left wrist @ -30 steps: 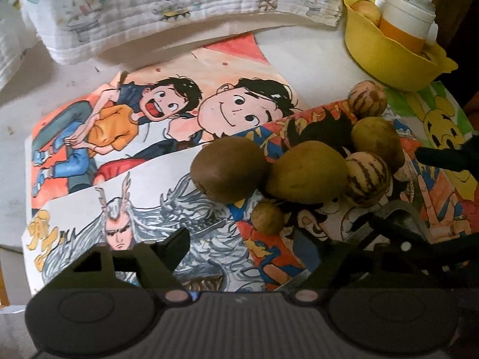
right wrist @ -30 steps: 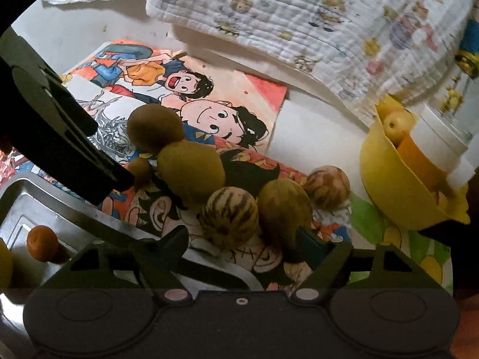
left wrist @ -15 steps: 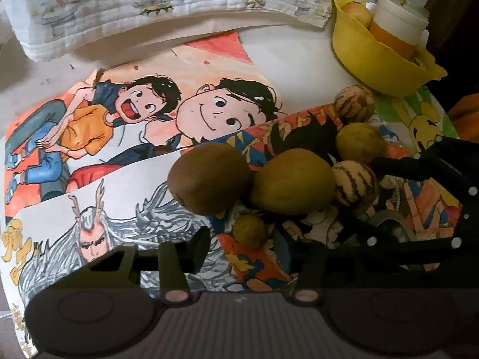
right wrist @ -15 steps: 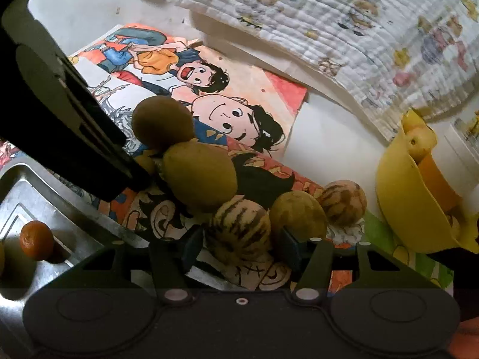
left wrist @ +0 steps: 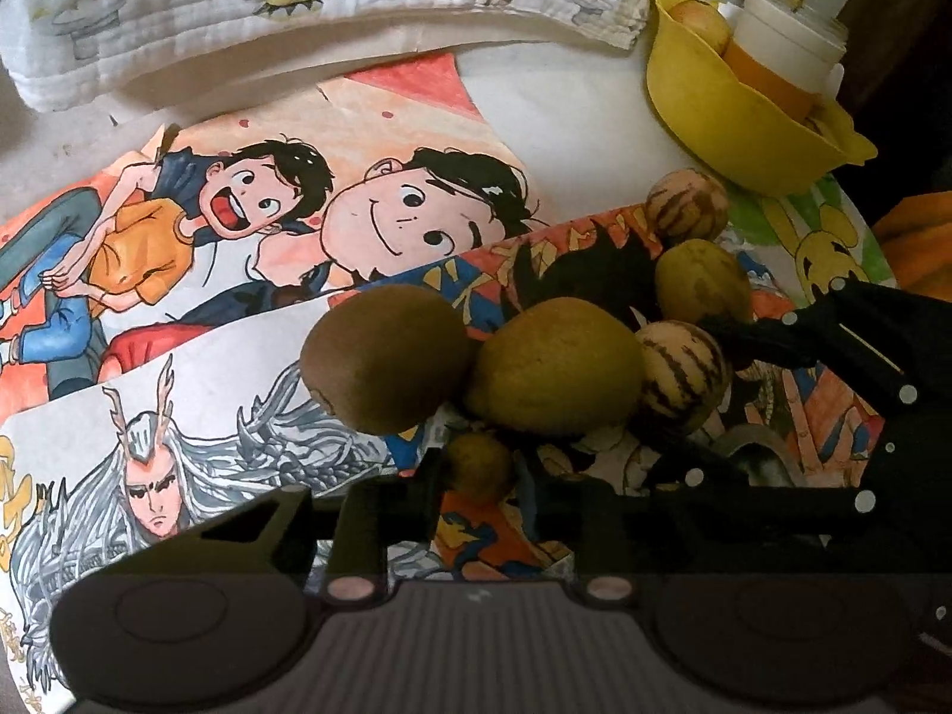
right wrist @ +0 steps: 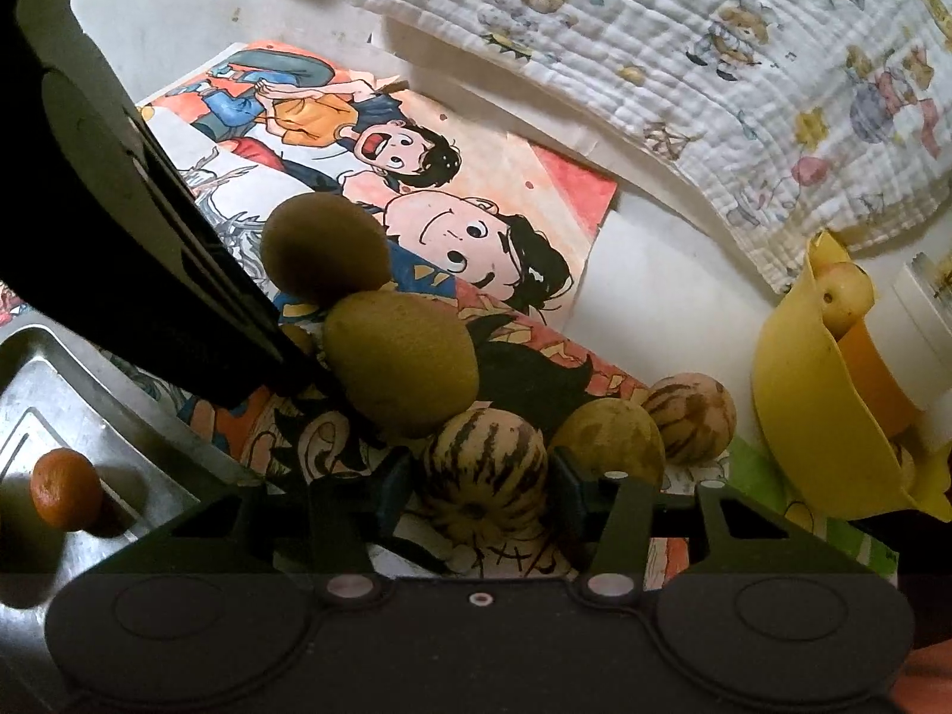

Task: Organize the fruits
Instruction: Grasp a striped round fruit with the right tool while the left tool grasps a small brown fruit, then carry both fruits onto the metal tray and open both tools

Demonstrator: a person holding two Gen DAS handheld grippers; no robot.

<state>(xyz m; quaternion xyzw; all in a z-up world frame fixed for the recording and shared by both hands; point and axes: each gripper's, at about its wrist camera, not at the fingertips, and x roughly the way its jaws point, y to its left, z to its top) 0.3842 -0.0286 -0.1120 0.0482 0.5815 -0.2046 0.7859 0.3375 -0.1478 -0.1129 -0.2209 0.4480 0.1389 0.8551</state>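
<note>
1. The left gripper (left wrist: pixel 479 470) points steeply down at the near end of the fruit cluster. Its fingers (left wrist: pixel 431 476) have just closed and now clamp the small brown fruit (left wrist: pixel 479 467) from both sides.
2. The right gripper (right wrist: pixel 485 491) has also been closing; its fingers (right wrist: pixel 392 485) flank the near striped fruit (right wrist: pixel 485 476) and appear to press on its sides.
3. The cluster lies on overlapping cartoon drawings (left wrist: pixel 238 250) spread over the bench (left wrist: pixel 571 95). Just behind the small brown fruit sit a big brown fruit (left wrist: pixel 384 357) and a large yellow-green fruit (left wrist: pixel 553 366), touching each other and crowding the left fingers.
4. Beside the yellow-green one is the near striped fruit, then a smaller yellow-green fruit (left wrist: pixel 702 279) and a far striped fruit (left wrist: pixel 687 205), in a row towards the yellow bowl (left wrist: pixel 714 119).
5. The yellow bowl stands at the far right edge of the drawings and holds a pale round fruit (left wrist: pixel 699 27) and a white-and-orange cup (left wrist: pixel 785 47).
6. A quilted patterned cloth (right wrist: pixel 684 47) lies folded along the far side of the bench, well apart from the fruit.
7. In the right wrist view a metal tray (right wrist: pixel 71 392) sits at the near left with a small orange fruit (right wrist: pixel 65 488) in it; the left gripper's black body crosses between the tray and the cluster.
</note>
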